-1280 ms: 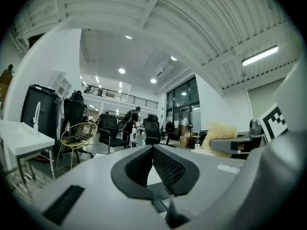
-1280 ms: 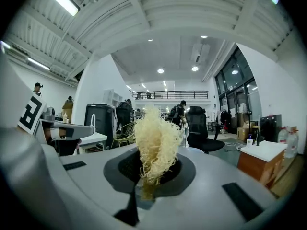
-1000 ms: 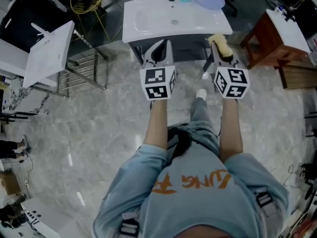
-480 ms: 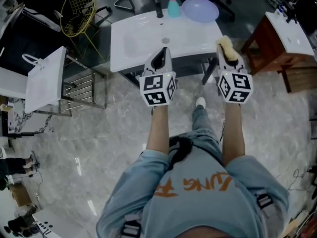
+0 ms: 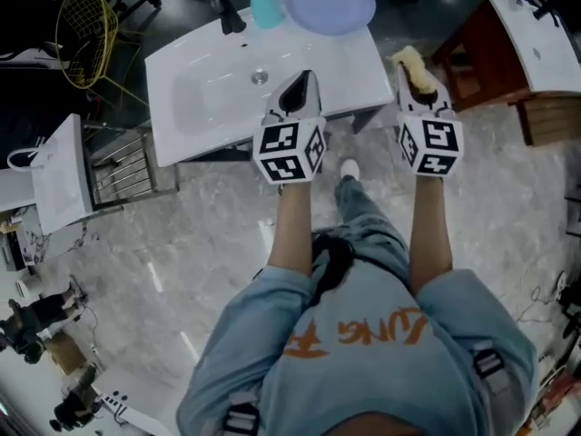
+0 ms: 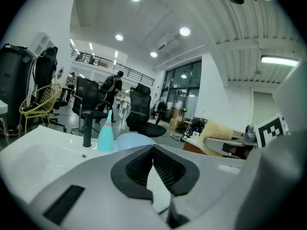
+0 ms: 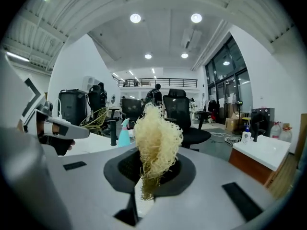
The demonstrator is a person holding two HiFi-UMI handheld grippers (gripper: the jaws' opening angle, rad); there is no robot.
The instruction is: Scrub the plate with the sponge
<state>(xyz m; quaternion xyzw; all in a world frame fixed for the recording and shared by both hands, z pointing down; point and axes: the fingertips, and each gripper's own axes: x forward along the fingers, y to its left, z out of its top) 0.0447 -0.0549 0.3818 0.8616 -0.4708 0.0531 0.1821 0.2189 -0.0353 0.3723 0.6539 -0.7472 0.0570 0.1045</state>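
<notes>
Yellow sponge (image 7: 156,133) clamped in right hand-held gripper (image 7: 152,169); left hand-held gripper (image 6: 153,159) pinched together, empty (only head view shows the plate (image 5: 330,1) whole).

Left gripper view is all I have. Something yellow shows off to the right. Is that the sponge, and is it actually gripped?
Observer: Yes. The right gripper is shut on the lower end of the sponge; the rest stands up out of the jaws.
Operator: Plate's half hidden for me. Where exactly?
Observer: The plate lies flat on the far right corner of the sink, just right of the teal bottle.
Operator: Anything on it?
Observer: Nothing visible on it from the head view.
</notes>
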